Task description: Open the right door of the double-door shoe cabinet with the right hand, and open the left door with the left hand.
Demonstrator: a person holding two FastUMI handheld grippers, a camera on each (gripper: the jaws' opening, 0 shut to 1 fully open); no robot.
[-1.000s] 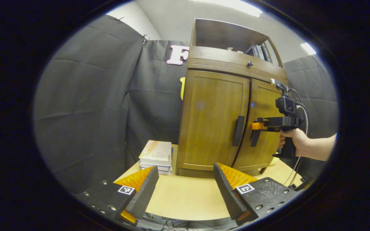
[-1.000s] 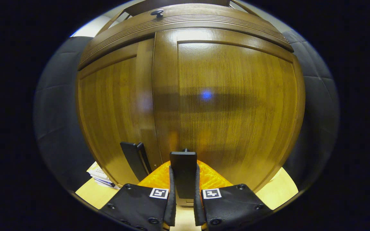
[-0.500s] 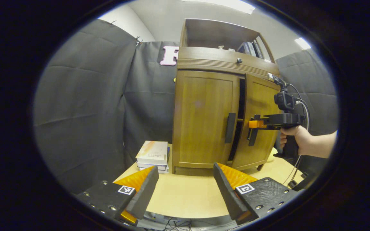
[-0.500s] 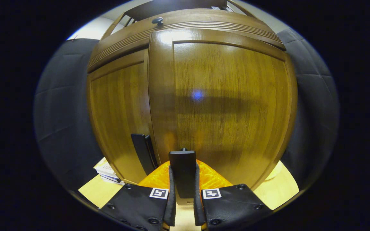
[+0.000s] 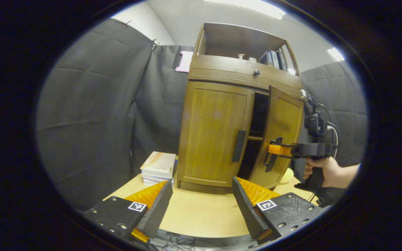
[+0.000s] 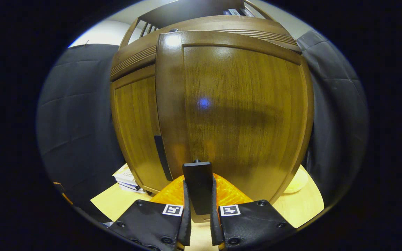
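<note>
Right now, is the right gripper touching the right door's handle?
Touching. In the right gripper view both fingers of the right gripper press the sides of the right door's handle, no gap showing.

Each gripper carries black screwed plates with square coded markers; cables trail from the right gripper.

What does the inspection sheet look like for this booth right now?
Surface: light wooden table, bare in front.
Job's things: brown wooden shoe cabinet; right door ajar, left door shut.
Clutter: stack of books beside the cabinet.
Grippers: right gripper clamped on the right door's black handle; left gripper open, short of the cabinet.
Cables: wires under the table edge.
Surroundings: black cloth wall.
</note>
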